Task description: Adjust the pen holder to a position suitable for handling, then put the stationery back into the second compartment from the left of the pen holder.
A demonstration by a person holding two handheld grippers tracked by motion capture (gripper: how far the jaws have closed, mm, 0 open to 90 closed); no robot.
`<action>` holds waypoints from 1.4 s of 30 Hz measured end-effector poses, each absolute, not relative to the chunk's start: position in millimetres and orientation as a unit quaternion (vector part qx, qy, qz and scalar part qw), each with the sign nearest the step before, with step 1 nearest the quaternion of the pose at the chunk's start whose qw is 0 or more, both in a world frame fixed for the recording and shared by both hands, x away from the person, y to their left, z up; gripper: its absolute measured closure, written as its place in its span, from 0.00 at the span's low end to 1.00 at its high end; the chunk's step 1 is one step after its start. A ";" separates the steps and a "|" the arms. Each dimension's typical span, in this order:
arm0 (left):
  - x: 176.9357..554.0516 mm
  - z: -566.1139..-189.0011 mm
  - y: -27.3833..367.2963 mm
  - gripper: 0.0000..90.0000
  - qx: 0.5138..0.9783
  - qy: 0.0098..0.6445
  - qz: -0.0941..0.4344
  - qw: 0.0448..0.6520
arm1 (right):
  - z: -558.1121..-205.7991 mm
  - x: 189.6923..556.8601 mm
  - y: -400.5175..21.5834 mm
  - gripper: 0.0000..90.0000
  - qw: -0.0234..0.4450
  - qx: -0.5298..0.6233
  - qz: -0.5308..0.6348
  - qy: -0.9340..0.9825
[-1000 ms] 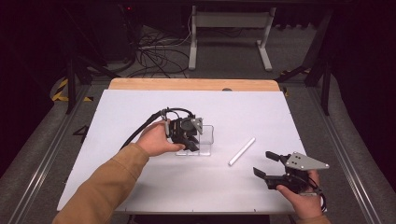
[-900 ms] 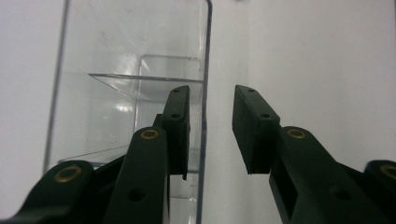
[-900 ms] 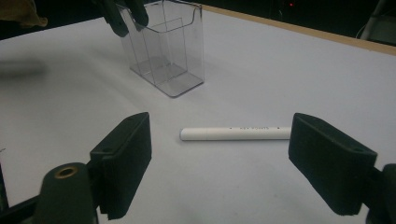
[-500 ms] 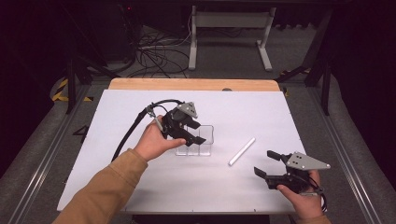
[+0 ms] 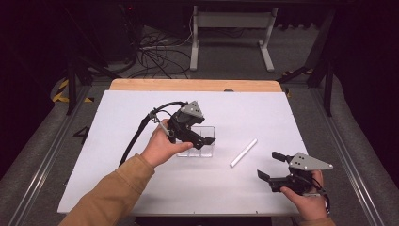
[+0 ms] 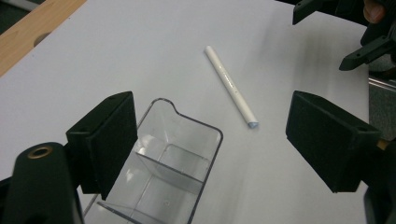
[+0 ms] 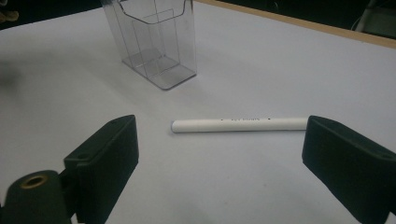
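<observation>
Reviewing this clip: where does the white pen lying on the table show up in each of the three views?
High view: the slim white pen lies right of centre, diagonal, between both grippers.
Left gripper view: it sits upper centre, slanting down to the right.
Right gripper view: it lies level at mid-frame, between the black jaws.
Shared landmark: the clear plastic divided holder standing near the pen.

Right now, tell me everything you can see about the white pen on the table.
The white pen is a slim, smooth, plastic-looking cylinder with small dark print along its barrel and a slightly bluish tip at one end. It lies flat on the white table, diagonal in the high view, just right of the clear holder without touching it. Nothing grips it: the right gripper, open, sits near it.
</observation>
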State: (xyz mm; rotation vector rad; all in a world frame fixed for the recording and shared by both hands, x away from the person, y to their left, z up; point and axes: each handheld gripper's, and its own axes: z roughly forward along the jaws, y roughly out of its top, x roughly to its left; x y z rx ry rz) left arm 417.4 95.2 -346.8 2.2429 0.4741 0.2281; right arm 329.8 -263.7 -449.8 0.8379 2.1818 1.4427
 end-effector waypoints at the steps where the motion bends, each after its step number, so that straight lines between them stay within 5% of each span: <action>1: 416.8 -346.7 93.5 0.19 0.890 0.188 0.091 0.406 | -449.8 329.7 -264.0 0.11 0.198 0.300 0.514 0.779; 20: 411.8 -344.7 48.8 0.15 0.876 0.243 0.097 0.405 | -445.4 326.9 -268.0 0.15 0.206 0.303 0.519 0.772; 42: 426.3 -373.0 -11.2 0.21 0.884 0.253 0.096 0.382 | -443.4 323.8 -273.2 0.19 0.209 0.302 0.518 0.772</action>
